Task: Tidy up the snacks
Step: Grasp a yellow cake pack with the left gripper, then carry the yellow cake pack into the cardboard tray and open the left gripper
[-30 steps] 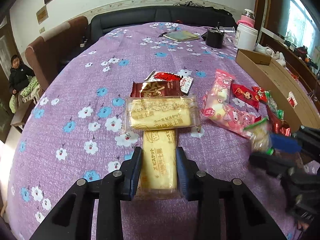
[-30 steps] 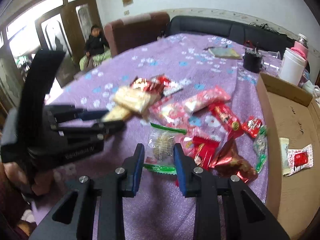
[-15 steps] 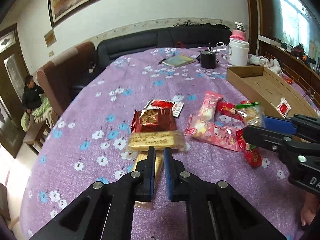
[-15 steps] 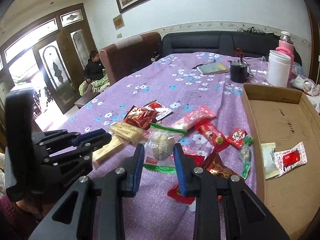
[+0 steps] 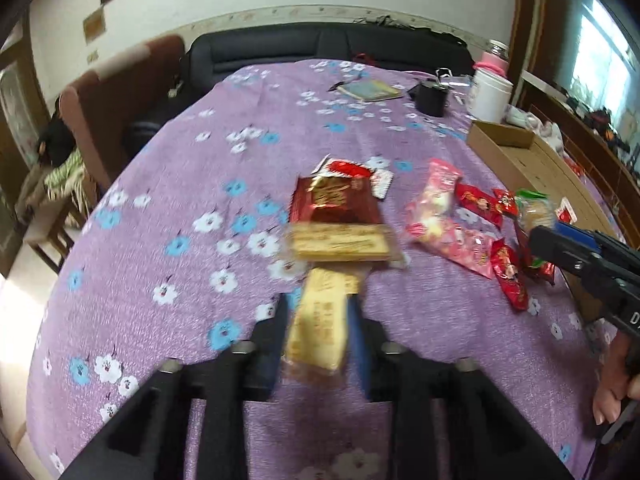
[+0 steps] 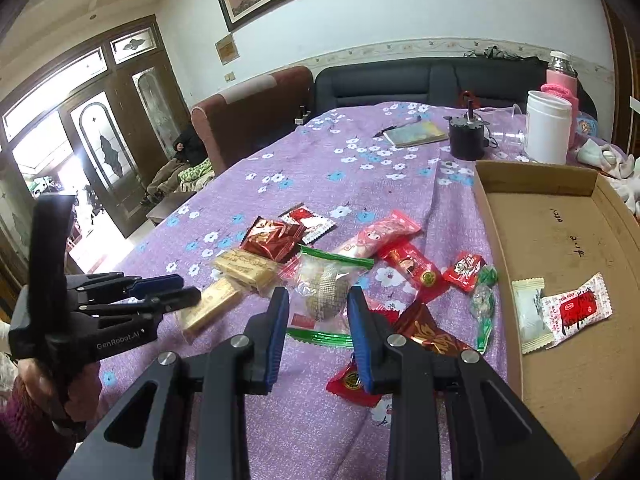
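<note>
The left hand-held gripper (image 5: 320, 332) tilts downward, jaws opening around a biscuit pack (image 5: 318, 330). The right hand-held gripper (image 6: 318, 312) pinches a clear snack bag (image 6: 326, 292) beside the cardboard tray (image 6: 494, 240); the tabletop's (image 5: 180, 152) left side lies bare.

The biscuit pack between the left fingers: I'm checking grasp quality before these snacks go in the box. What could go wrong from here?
1. The left gripper is opening with the biscuit pack between its jaws, so the pack may slip out or stay on the cloth.
2. The second biscuit pack lies close ahead and could get nudged.
3. The right gripper holds the green-edged pack; that slick wrapper may slide before reaching the box.
</note>
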A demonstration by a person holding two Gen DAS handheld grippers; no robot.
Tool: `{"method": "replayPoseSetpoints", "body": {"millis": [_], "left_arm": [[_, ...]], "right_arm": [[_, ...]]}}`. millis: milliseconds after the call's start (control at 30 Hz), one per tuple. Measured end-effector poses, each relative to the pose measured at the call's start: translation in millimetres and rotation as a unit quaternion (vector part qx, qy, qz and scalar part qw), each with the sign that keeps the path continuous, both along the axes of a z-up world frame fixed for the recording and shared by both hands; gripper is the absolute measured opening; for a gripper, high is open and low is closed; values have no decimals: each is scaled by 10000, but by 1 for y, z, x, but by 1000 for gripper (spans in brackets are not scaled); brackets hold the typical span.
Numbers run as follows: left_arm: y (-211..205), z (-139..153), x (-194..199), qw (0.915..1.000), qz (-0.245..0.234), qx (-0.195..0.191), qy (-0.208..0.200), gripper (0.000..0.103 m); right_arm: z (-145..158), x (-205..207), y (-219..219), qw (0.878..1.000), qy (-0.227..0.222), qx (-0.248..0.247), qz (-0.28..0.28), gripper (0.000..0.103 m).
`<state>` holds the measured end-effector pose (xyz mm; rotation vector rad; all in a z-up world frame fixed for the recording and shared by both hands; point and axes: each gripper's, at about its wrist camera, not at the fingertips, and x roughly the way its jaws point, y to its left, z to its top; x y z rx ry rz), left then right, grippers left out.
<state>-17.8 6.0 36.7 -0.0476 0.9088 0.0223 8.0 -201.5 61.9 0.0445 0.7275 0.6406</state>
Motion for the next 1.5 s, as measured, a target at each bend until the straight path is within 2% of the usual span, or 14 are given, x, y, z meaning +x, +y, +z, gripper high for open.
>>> {"method": "replayPoseSetpoints", "body": {"millis": [33,67,133,267,300,367,433,533,567,733,800,900,1067,1500], "left_arm": [[2,-2,1,9999,-35,-123,67,69],[2,-4,2,9998,-2,-163,75,73],[-1,-5,3,9999,42,-109,62,74],[-19,-21,16,9987,-86,443,250,74],[-21,-25,19,9981,-120,495,338,71],[-23,-27,19,9985,-89,487,249,62],[-32,-28,16,9983,-182,519,195,36],[-44,-29,8,9975,-115,698,98,35],[-44,-29,5,9986,-162,479,123,35],[-42,-22,-17,9987,-343,-142,338,35],[-44,-15,-20,9988,-342,-114,346,35],[-44,2,-33,9992,-374,12,152,35],[-38,19,-43,9995,-294,8,-62,35],[-46,38,-50,9991,-280,11,-305,35]], "right_arm": [[0,0,0,10000,-4,5,9,29],[0,0,0,10000,-13,-2,3,29],[0,0,1,10000,-14,-15,2,29],[0,1,-1,10000,-3,4,-14,29],[1,1,-1,10000,-13,7,-29,29],[0,1,-1,10000,3,13,-33,29],[-1,1,0,10000,19,9,-15,29],[-2,0,2,10000,52,25,55,29],[-2,-1,3,9999,56,52,85,29],[-3,-1,2,9997,130,173,116,29],[-4,1,1,9995,193,214,103,29],[-4,2,0,9994,211,260,78,29],[-6,3,-1,9991,287,292,55,29],[-1,1,-6,9987,287,427,32,29]]}}
